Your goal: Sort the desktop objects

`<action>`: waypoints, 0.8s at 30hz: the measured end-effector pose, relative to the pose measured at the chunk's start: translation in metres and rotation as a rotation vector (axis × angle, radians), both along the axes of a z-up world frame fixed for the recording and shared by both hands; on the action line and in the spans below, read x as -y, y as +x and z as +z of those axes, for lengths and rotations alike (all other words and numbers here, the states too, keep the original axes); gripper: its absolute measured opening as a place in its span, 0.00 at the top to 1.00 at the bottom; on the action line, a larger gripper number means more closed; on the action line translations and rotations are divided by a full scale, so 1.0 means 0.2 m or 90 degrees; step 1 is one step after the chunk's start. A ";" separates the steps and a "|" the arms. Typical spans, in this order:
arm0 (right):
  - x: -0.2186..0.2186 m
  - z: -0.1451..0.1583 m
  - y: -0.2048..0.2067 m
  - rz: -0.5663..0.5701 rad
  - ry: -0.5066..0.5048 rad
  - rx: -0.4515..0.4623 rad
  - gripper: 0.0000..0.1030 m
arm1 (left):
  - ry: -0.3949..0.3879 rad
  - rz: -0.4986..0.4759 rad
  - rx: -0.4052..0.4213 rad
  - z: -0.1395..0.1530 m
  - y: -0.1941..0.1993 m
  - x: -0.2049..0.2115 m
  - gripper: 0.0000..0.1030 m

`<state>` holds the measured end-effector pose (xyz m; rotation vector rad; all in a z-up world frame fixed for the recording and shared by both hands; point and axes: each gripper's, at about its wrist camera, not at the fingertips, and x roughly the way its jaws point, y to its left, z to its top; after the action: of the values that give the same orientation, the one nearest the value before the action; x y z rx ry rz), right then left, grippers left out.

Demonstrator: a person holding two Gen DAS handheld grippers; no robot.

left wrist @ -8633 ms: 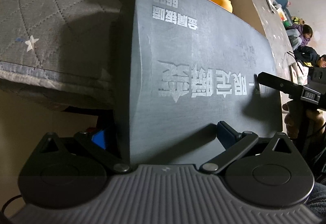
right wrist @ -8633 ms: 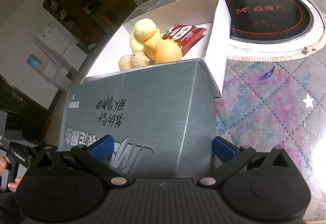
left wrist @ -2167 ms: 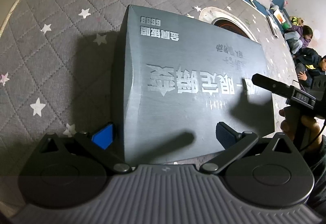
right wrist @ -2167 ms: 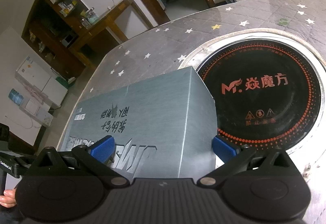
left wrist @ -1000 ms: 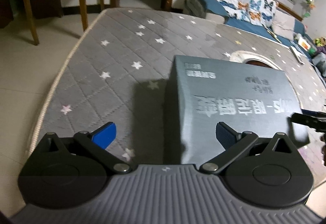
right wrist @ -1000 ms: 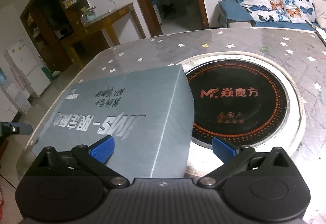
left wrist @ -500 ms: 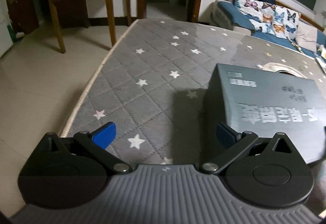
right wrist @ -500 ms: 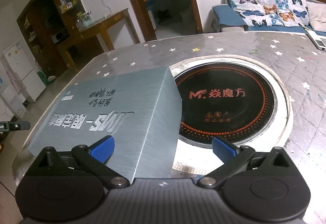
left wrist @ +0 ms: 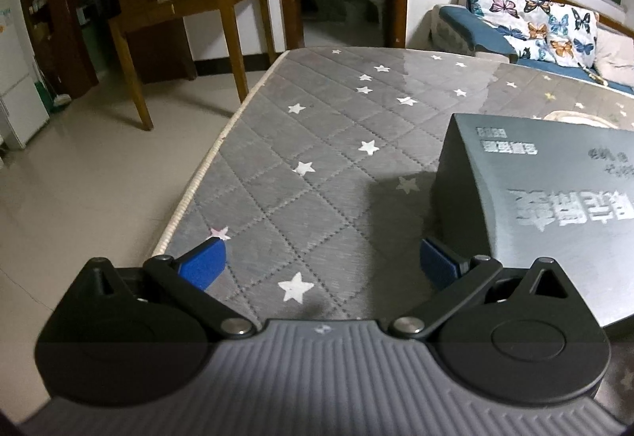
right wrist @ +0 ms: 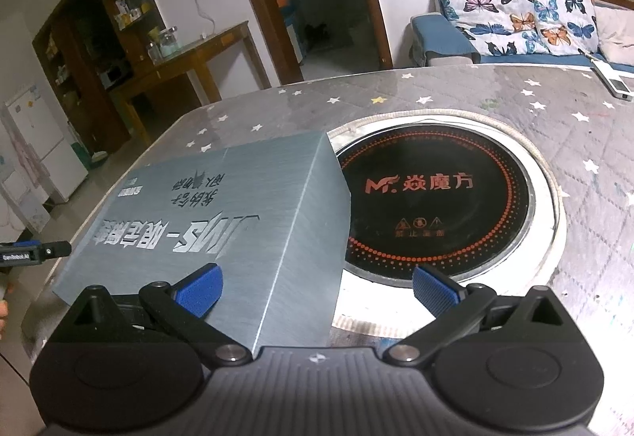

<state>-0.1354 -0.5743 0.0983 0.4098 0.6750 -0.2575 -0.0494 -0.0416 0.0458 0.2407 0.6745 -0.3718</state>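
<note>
On the table (left wrist: 317,143), near its front edge, sits one big grey box (left wrist: 554,206), shut tight with its lid down. Cannot see what is inside. Silver letters across the top, upside down from both views.

Left gripper (left wrist: 323,263) wide open, holding nothing. Two blue fingers (left wrist: 202,263) spread far apart over the bare starry mat. Box off to the right of them; right blue finger sits just beside the box's near left corner, hard to tell if touching or not. Left finger near the table's pale left edge, with the tiled floor (left wrist: 79,174) beyond.

Right gripper (right wrist: 315,291) wide open too, holding nothing. Left blue finger (right wrist: 198,293) over the box top, near its front edge. Right finger over the white ring around the round black cooktop (right wrist: 436,198). Box's right front corner lies between the two fingers. Box's far right corner reaches just over the cooktop's ring.

Tip of the left gripper peeks in at the far left of the right view, just beside the box's left end.

Lots of bare mat behind the box and to its left. More bare mat past the cooktop on the right. Wooden desk (left wrist: 198,0) and blue sofa (right wrist: 515,32) stand well away from the table.
</note>
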 end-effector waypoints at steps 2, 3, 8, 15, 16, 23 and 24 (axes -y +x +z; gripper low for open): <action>0.00 0.00 0.00 -0.002 0.002 0.001 0.00 | 0.004 0.000 0.012 -0.01 0.00 -0.01 0.00; 0.00 -0.01 0.00 -0.002 0.002 0.002 0.00 | 0.005 -0.001 0.016 -0.02 0.00 -0.01 0.00; 0.01 -0.02 -0.01 -0.006 0.005 0.002 0.00 | 0.002 -0.001 0.031 -0.03 0.01 -0.06 0.00; 0.03 -0.04 -0.02 -0.016 0.005 0.001 0.00 | -0.006 0.007 0.032 -0.07 0.06 -0.16 0.00; 0.03 -0.04 -0.02 -0.018 0.005 0.001 0.00 | -0.009 0.009 0.034 -0.07 0.06 -0.17 0.00; 0.05 -0.05 -0.03 -0.030 0.007 0.011 0.00 | -0.020 0.017 0.040 -0.09 0.11 -0.25 0.00; 0.05 -0.05 -0.03 -0.031 0.007 0.012 0.00 | -0.021 0.019 0.039 -0.09 0.12 -0.25 0.00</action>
<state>-0.1409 -0.5849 0.0879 0.4390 0.6488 -0.2954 -0.0258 0.0081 0.0273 0.2106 0.6105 -0.3457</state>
